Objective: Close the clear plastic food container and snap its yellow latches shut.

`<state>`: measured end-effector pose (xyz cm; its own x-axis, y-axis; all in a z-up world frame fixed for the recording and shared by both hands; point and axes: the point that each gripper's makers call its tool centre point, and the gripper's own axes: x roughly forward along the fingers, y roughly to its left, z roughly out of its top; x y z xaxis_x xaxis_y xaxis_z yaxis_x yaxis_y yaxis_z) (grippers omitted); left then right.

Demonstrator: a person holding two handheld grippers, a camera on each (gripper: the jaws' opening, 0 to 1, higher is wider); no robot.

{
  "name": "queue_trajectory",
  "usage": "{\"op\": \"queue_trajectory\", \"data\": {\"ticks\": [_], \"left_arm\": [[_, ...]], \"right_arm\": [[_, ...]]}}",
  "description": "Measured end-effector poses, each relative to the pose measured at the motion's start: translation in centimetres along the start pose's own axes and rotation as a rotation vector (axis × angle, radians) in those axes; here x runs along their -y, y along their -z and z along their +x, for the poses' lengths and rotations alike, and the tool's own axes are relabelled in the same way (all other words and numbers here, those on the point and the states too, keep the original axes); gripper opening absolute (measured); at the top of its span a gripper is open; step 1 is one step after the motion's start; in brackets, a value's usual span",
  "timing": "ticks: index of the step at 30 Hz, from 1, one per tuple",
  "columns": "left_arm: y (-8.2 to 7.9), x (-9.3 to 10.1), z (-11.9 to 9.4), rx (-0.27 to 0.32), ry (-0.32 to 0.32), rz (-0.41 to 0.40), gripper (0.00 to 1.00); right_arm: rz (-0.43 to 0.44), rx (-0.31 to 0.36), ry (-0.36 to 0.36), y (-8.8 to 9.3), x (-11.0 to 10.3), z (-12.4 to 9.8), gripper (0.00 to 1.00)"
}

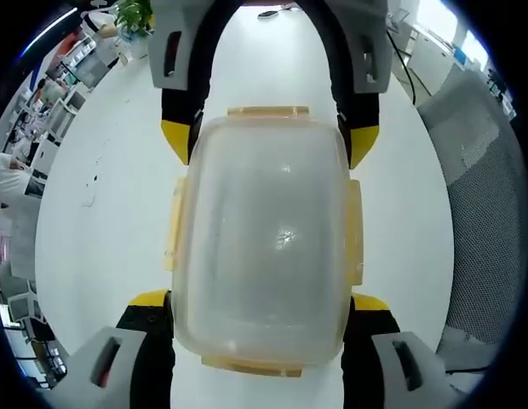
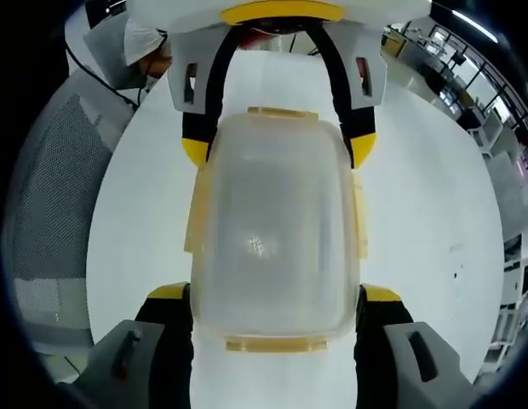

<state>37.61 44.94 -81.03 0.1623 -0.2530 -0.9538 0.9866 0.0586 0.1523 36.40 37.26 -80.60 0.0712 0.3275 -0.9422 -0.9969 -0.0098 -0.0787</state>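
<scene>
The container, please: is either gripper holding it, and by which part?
Both grippers straddle the container, one at each end, jaws beside its end corners; whether they actually clamp it cannot be told.

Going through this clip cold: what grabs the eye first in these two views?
The clear plastic container with its lid on and yellow latches along its edges sits mid-frame on the white table. Both grippers flank it from opposite ends: the left gripper at the bottom of its own view, the right gripper facing it, their yellow-tipped fingers beside the container's corners.

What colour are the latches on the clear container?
The latches are translucent yellow, clearest in the left gripper view.
</scene>
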Motion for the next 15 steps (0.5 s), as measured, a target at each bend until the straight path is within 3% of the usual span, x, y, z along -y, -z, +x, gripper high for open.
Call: {"op": "queue_trajectory", "data": {"ticks": [15], "left_arm": [[-0.15,0.01,-0.05,0.021,0.001,-0.001,0.79]], "right_arm": [[0.001,0.008,0.0,0.15,-0.04,-0.08,0.76]]}}
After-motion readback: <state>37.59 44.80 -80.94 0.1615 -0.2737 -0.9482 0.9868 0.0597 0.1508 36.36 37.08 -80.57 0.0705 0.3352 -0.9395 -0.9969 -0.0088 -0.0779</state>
